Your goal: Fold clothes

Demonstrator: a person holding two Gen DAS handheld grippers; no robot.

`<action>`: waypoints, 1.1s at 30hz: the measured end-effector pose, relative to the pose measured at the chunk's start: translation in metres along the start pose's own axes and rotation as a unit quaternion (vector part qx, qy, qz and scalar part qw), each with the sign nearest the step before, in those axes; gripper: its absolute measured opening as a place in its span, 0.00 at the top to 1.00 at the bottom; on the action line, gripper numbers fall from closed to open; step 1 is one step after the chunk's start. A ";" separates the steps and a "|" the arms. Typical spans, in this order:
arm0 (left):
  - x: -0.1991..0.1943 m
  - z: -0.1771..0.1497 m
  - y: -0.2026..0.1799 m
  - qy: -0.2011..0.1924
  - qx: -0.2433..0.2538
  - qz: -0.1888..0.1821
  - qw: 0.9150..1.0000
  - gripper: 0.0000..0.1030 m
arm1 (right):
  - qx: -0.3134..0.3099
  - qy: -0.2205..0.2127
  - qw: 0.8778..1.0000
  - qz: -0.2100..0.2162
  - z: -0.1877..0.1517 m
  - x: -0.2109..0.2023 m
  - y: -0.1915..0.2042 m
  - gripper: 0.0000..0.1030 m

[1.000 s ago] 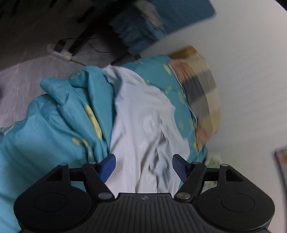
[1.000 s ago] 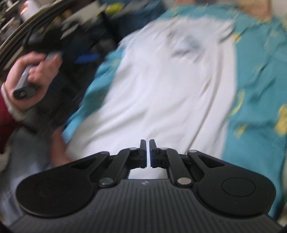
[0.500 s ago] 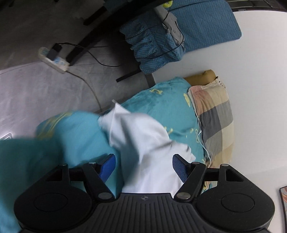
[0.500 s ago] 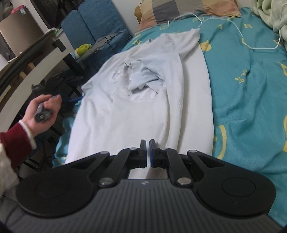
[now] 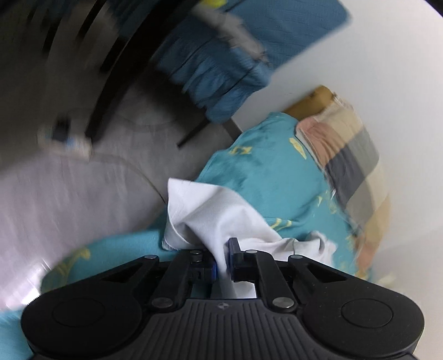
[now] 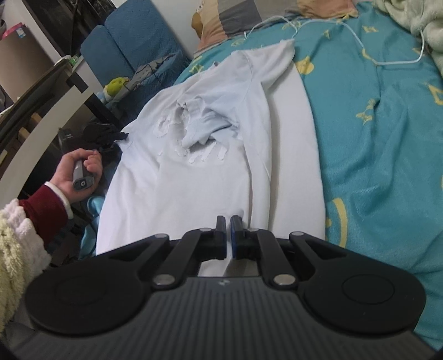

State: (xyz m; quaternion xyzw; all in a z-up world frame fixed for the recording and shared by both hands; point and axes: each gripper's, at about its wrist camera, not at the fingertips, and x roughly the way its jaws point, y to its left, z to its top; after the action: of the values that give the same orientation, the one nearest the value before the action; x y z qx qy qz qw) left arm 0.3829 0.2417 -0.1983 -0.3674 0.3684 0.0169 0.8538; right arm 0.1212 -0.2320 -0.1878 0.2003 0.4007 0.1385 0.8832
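Note:
A white T-shirt [image 6: 210, 171] lies spread on a teal bedspread [image 6: 382, 133], a folded sleeve bunched on its chest. My right gripper [image 6: 228, 221] is shut on the shirt's near hem. My left gripper [image 5: 224, 249] is shut on a bunched white fold of the shirt [image 5: 210, 210] at the bed's edge. In the right wrist view the person's left hand [image 6: 80, 171] holds that gripper's handle beside the shirt's left side.
A checked pillow [image 5: 346, 155] lies at the bed's head by the white wall. A blue chair [image 6: 133, 47] and a desk [image 6: 47, 110] stand left of the bed. A white cable [image 6: 360, 41] and a pale blanket [image 6: 415, 22] lie at the far right. Grey floor [image 5: 83, 193] lies below.
My left gripper has closed on the shirt's fold; it was open before. The left view swings fast and blurs. My right gripper stays shut on the hem.

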 end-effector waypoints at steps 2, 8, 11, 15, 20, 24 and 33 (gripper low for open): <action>-0.011 0.000 -0.033 -0.014 0.071 0.025 0.997 0.92 | 0.011 -0.010 1.000 0.001 0.002 -0.006 -0.002 0.93; -0.053 -0.042 -0.173 -0.079 0.346 0.059 0.933 0.92 | 0.033 -0.041 0.999 -0.007 0.007 -0.025 -0.007 0.93; -0.063 -0.091 -0.232 -0.087 0.455 0.038 0.886 0.92 | 0.038 -0.059 0.997 -0.011 0.010 -0.034 -0.012 0.93; -0.050 -0.166 -0.268 -0.046 0.521 -0.003 0.853 0.91 | 0.042 -0.078 0.996 -0.022 0.014 -0.043 -0.021 0.93; -0.018 -0.227 -0.263 0.016 0.517 -0.008 0.856 0.80 | 0.046 -0.089 0.994 -0.033 0.017 -0.043 -0.035 0.93; -0.031 -0.235 -0.244 0.030 0.509 -0.001 0.860 0.51 | 0.050 -0.089 0.995 -0.017 0.018 -0.038 -0.040 0.93; -0.223 -0.267 -0.170 0.033 0.465 0.042 0.884 0.43 | -0.012 -0.088 0.995 0.047 0.022 -0.036 -0.017 0.93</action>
State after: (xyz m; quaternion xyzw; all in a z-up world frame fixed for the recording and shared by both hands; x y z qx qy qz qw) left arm 0.1062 0.0008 -0.0735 0.0875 0.3771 -0.1324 0.9125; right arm 0.1163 -0.2670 -0.1591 0.2191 0.3096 0.1662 0.9102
